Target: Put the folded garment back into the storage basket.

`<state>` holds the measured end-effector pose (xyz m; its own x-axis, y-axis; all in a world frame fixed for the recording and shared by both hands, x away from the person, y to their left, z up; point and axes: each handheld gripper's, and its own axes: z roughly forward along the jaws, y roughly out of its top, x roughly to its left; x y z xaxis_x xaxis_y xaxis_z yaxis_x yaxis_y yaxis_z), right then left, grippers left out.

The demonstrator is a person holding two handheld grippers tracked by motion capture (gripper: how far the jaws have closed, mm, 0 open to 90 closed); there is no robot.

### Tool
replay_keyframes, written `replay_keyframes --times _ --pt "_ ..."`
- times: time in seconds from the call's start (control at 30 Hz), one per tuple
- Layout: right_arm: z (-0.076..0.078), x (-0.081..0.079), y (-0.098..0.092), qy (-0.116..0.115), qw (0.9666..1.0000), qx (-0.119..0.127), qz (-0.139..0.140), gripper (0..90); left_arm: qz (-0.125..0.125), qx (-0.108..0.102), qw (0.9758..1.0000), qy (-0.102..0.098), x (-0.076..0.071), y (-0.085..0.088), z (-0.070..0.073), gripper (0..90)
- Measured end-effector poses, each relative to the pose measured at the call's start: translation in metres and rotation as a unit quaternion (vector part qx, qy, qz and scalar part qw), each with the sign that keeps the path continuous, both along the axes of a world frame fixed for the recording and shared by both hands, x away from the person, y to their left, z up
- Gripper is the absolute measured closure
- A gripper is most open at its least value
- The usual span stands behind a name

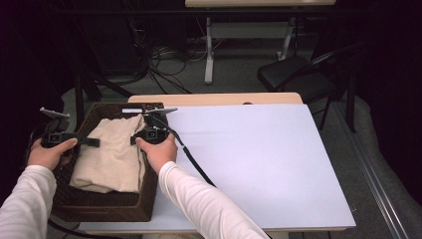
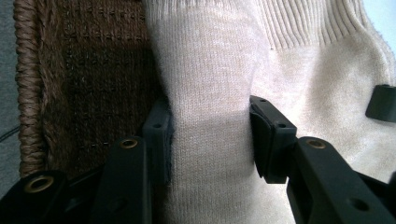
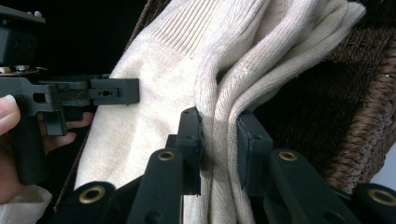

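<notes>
**Caller:** Down at the near end of the basket, your sleeves come in, and past them both hands sit over it. Your left gripper works from the basket's left wall, your right gripper from its right wall.

**Analyst:** And you've got cloth in both. Your left gripper view has the jaws narrowed on a thick fold of the cream sweater, pads pressed in on either side. The right gripper view shows the same: jaws nipped on a bunched ridge of the knit, with the basket's weave dark behind it.

**Caller:** So where does that leave you?

**Analyst:** Early, I'd judge. The grip is made on both sides, and that looks like the only part finished. The sweater still lies inside the basket, folded and resting on its floor. The lift, the carry over the right wall and the setting down on the white table top are all still ahead.

**Caller:** How does it lie?

**Analyst:** Long axis runs from the basket's near end to its far end, along the basket's own length. The near end is a broad folded edge; the far end narrows and crumples toward the far wall. Your grippers face each other across that axis, about halfway up.

**Caller:** Ribbed band?

**Analyst:** Toward the far end in both gripper views. Whether it's a hem or a cuff, I can't tell.
</notes>
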<state>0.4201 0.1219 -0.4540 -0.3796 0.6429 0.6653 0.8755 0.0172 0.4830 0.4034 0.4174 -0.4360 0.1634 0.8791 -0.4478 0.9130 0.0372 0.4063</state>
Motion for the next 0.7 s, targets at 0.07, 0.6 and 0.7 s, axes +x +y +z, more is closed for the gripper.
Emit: replay_keyframes --times 0.07,0.6,0.7 --pt "0.000 0.000 0.000 0.000 1.0000 -0.002 -0.001 73.5 -0.001 0.001 1.0000 0.001 0.000 0.000 0.000 55.7" --pt "0.006 0.002 0.000 -0.121 0.9913 -0.046 0.021 41.0 0.048 0.032 0.9969 -0.054 -0.003 0.002 0.009 16.3" --pt "0.010 0.001 -0.004 -0.145 0.9872 -0.062 0.024 39.8 0.041 0.036 0.9971 -0.053 -0.003 -0.003 0.008 15.5"
